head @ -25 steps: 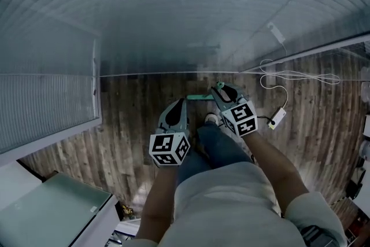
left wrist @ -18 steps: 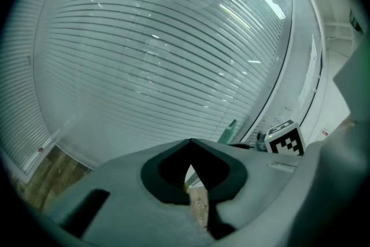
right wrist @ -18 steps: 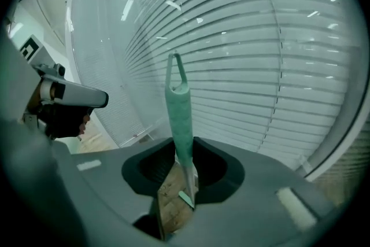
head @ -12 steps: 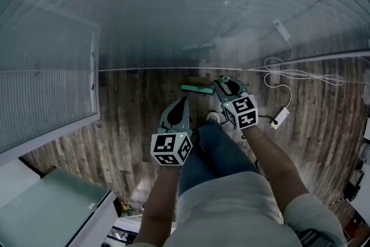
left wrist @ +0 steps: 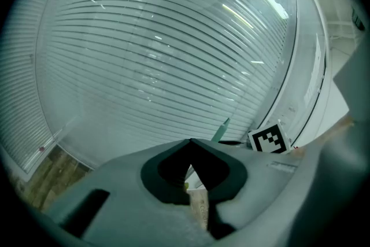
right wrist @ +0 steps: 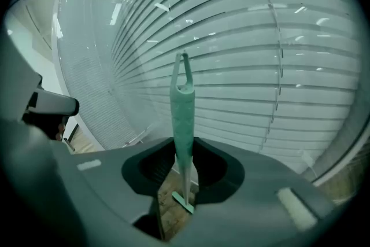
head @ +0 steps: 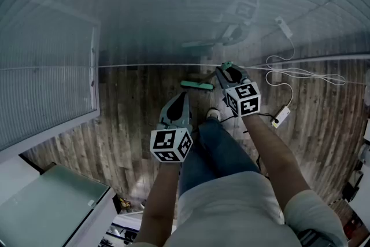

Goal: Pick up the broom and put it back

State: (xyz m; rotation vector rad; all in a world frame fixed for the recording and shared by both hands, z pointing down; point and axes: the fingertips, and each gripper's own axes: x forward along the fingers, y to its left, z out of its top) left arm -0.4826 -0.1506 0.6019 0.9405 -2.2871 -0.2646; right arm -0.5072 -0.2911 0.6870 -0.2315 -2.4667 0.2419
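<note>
The broom has a pale green handle (right wrist: 182, 113) that stands upright between my right gripper's (right wrist: 184, 144) jaws, which are shut on it. Its green head (head: 196, 85) hangs low over the wooden floor, close to the glass wall. In the head view my right gripper (head: 227, 70) is stretched forward toward that wall. My left gripper (head: 180, 99) is nearer the body, left of the broom, with its jaws together and nothing in them (left wrist: 190, 143). From the left gripper view, the handle's tip (left wrist: 220, 130) and the right gripper's marker cube (left wrist: 269, 139) show to the right.
A glass wall with horizontal blinds (head: 173, 8) fills the front. A white cable with an adapter (head: 280, 117) lies on the floor (head: 133, 124) at the right. A white cabinet (head: 52, 205) stands at the lower left. The person's jeans-clad leg (head: 219, 147) and shoe (head: 212, 115) are below the grippers.
My right gripper has carried the broom forward toward the glass wall, and the broom head has shifted with it. The left gripper has sunk slightly.
</note>
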